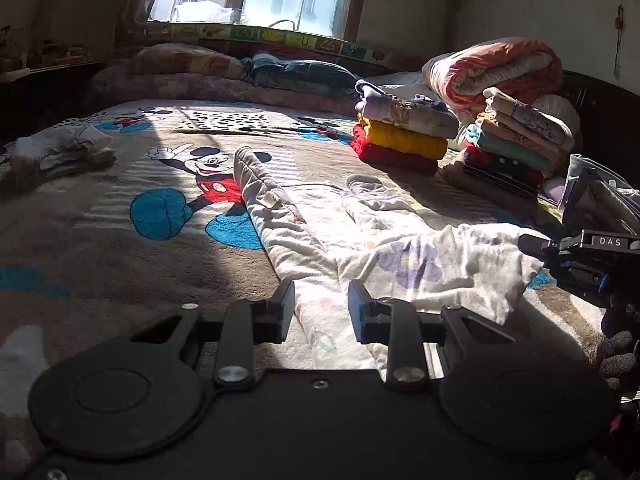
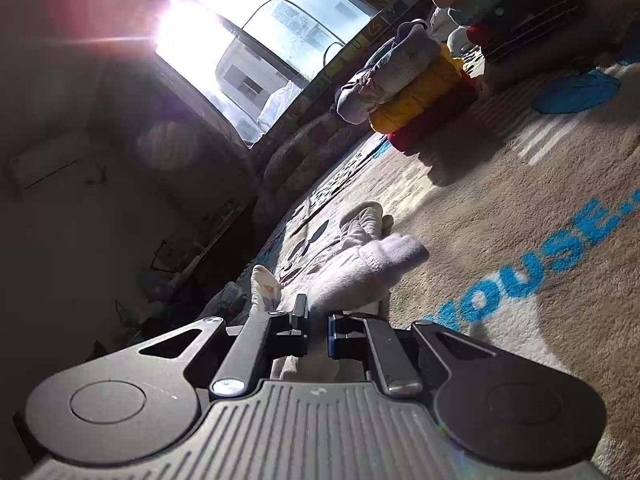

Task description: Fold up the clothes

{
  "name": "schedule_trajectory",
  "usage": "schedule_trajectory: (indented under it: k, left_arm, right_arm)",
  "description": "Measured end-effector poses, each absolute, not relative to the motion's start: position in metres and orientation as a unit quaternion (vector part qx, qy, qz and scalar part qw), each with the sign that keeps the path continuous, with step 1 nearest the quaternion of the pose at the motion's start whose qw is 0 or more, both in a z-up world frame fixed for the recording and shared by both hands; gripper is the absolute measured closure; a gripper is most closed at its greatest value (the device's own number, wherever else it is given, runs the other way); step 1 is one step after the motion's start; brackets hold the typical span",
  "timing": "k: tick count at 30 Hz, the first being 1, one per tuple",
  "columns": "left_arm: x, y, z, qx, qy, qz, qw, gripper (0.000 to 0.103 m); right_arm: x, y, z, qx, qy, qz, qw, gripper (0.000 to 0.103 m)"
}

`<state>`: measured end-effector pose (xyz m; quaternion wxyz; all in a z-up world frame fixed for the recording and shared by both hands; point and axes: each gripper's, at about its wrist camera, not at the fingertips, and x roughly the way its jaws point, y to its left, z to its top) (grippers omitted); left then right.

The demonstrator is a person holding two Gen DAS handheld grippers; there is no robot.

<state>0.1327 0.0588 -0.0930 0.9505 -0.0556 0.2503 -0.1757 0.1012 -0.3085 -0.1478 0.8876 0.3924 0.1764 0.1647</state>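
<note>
Bedding is filling both views: a tan cartoon-print blanket (image 1: pixel 120 240) is stretching ahead of and beneath each claw. Beyond the left gripper (image 1: pixel 321 296), far ahead and to its right, a rolled pink quilt (image 1: pixel 496 68) is sitting behind two stacks of folded clothes (image 1: pixel 404 136), the nearer stack showing red, yellow and grey layers. Directly ahead of that gripper, a white printed baby garment (image 1: pixel 360 240) is lying spread on the blanket, its two legs pointing away and its near edge running between and under the fingertips. The left jaws are standing moderately apart, closing on nothing. At the far right of the left view, the right gripper (image 2: pixel 318 320) is meeting the garment's right edge. In its own tilted view its jaws are sitting narrowly apart with pale cloth bunched between them; whether they are actually pinching it I cannot tell.
</note>
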Motion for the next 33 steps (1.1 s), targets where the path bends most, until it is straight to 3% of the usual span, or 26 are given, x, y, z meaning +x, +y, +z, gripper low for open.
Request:
schedule_trajectory:
  k: [11,17,18,19,26,33]
  left_arm:
    - [0.291,0.061,-0.073,-0.144,0.29,-0.163,0.932,0.074]
    - [0.341,0.037,-0.088,-0.086,0.338,-0.118,0.93,0.074]
    - [0.344,0.034,-0.092,-0.075,0.34,-0.113,0.931,0.078]
    - [0.345,0.032,-0.093,-0.067,0.34,-0.114,0.931,0.093]
    - [0.348,-0.028,-0.099,0.071,0.339,-0.129,0.929,0.094]
    - [0.361,-0.039,-0.12,0.1,0.371,-0.12,0.915,0.094]
  right_arm:
    - [0.096,-0.31,-0.136,0.378,0.169,0.204,0.887,0.092]
    - [0.097,-0.309,-0.134,0.377,0.173,0.221,0.883,0.092]
    - [0.098,-0.31,-0.134,0.38,0.174,0.223,0.881,0.092]
    - [0.098,-0.311,-0.135,0.382,0.175,0.224,0.879,0.092]
    - [0.098,-0.314,-0.135,0.394,0.175,0.238,0.87,0.092]
    - [0.098,-0.318,-0.137,0.404,0.178,0.238,0.865,0.092]
